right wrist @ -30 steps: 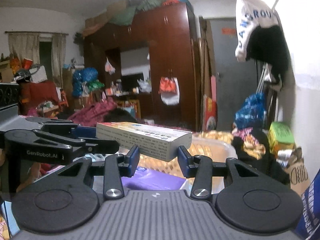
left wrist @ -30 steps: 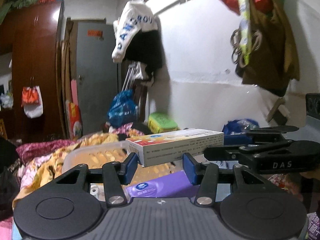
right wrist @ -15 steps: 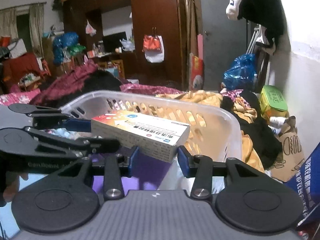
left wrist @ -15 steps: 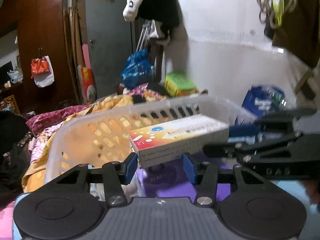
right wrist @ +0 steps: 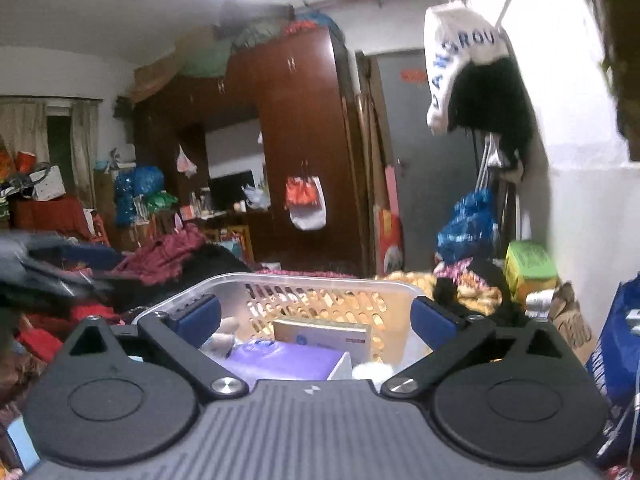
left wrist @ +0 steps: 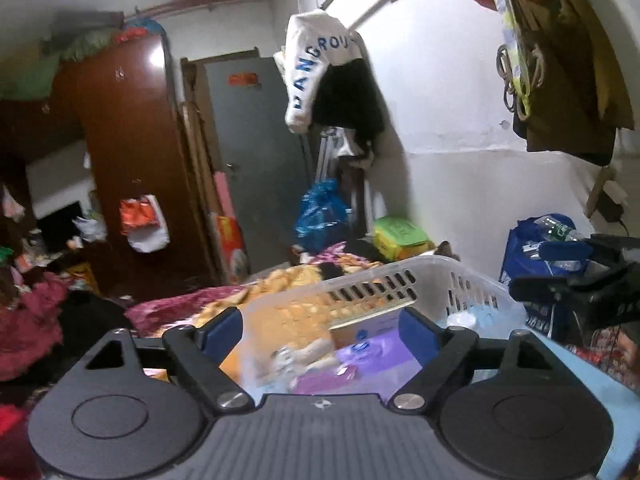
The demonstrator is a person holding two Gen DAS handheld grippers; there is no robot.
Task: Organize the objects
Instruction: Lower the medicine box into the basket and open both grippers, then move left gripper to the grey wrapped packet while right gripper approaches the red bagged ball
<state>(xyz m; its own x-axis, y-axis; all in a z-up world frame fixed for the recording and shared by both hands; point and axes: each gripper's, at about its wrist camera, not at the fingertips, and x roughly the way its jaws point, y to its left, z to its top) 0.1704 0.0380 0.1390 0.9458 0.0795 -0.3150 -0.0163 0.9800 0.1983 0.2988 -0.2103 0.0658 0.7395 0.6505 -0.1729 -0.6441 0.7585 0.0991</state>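
The long white box (right wrist: 322,333) now lies inside the pale slotted basket (right wrist: 320,280), resting against the far wall behind a purple pack (right wrist: 288,360), with something white and fluffy (right wrist: 374,369) beside it. So that item looks put away. Whether more things wait to be sorted I cannot tell from where the cameras point.

Both tools have just let go. The right gripper (right wrist: 316,318) has its jaws spread as wide as they go, nothing between them but the view into the basket. The left gripper (left wrist: 322,330) has also been opening and holds nothing.

The right view shows the box clearly, its printed face readable as a flat carton. In the left view the basket's contents are smeared by motion, and the box is only a blurred pale edge (left wrist: 372,314). The left view does show the other tool's black body (left wrist: 580,292) off at the right edge, beside a blue bag (left wrist: 532,264).
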